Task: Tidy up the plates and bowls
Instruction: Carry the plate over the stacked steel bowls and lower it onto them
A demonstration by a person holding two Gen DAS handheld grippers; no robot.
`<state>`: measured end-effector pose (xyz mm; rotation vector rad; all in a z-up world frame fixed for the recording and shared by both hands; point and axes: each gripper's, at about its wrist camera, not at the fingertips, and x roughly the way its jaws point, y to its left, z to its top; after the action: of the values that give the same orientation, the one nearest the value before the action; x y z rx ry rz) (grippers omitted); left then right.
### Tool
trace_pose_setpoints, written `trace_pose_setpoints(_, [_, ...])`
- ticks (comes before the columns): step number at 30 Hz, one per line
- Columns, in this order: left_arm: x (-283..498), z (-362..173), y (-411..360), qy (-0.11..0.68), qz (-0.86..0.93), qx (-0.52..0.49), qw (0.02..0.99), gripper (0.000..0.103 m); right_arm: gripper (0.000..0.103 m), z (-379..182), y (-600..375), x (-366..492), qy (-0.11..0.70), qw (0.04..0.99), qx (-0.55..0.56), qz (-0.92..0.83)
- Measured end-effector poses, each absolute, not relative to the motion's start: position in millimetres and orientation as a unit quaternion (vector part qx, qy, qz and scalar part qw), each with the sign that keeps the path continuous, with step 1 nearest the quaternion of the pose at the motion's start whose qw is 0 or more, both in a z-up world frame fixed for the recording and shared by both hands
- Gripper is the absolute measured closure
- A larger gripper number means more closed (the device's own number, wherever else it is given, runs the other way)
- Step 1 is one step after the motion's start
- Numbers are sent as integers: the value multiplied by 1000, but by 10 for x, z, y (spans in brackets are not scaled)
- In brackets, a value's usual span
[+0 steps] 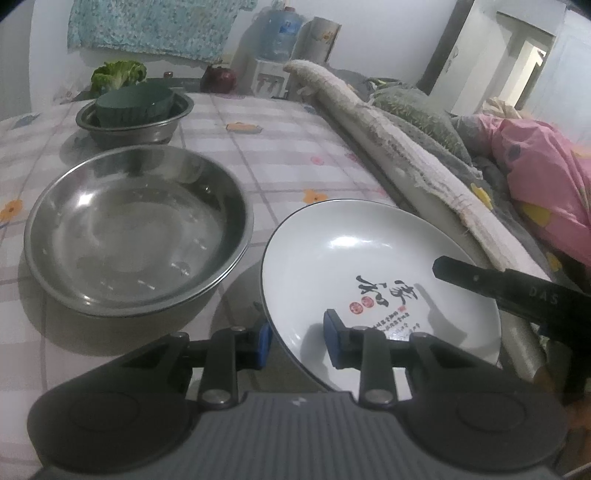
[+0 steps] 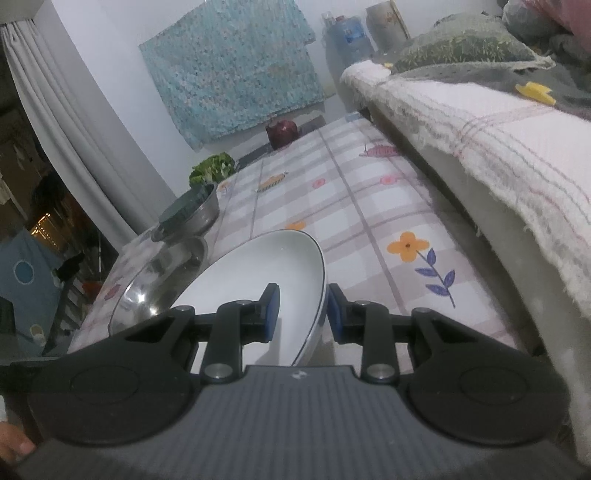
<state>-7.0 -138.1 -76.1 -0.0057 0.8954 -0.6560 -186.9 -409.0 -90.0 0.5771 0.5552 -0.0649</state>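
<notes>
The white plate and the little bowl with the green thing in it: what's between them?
A big steel bowl sits between the white plate and the little bowl, clearest in the left wrist view.

On the table (image 1: 280, 147), the large metal bowl (image 1: 136, 229) sits left of the plate (image 1: 369, 266), the two close together. Behind the large bowl stands a smaller metal bowl (image 1: 136, 118) with a fluted container (image 1: 135, 101) inside it. Leafy greens (image 1: 118, 74) lie behind that bowl at the table's far edge, a rounded object (image 1: 218, 78) to their right. A towel-draped ledge (image 1: 388, 133) runs along the table's right side, with a cushion (image 1: 417, 107) and bedding (image 1: 546, 177) beyond it. A water bottle (image 1: 279, 35) stands behind the table's far end.
</notes>
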Motion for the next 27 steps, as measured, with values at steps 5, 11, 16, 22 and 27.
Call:
trace_pose_setpoints(5, [-69,-659,-1377,419,-315,-10,852,73,75,-789,-4100,-1891,259,925,277,-31])
trace_pose_setpoints(11, [-74,-543,-1318,407,-313,-21,858,73,75,-646,-4085,-1869,245,929,275,-27])
trace_pose_setpoints(16, [-49,-457,-1216,400,-302,-32,864,74,75,-520,-4018,-1773,241,932,269,-16])
trace_pose_setpoints(22, [42,-381,-1002,397,-276,-47,874,74,75,-436,-3873,-1555,240,934,264,10])
trace_pose_setpoints(27, [154,-393,-802,403,-248,-61,879,74,75,-429,-3691,-1312,248,933,260,35])
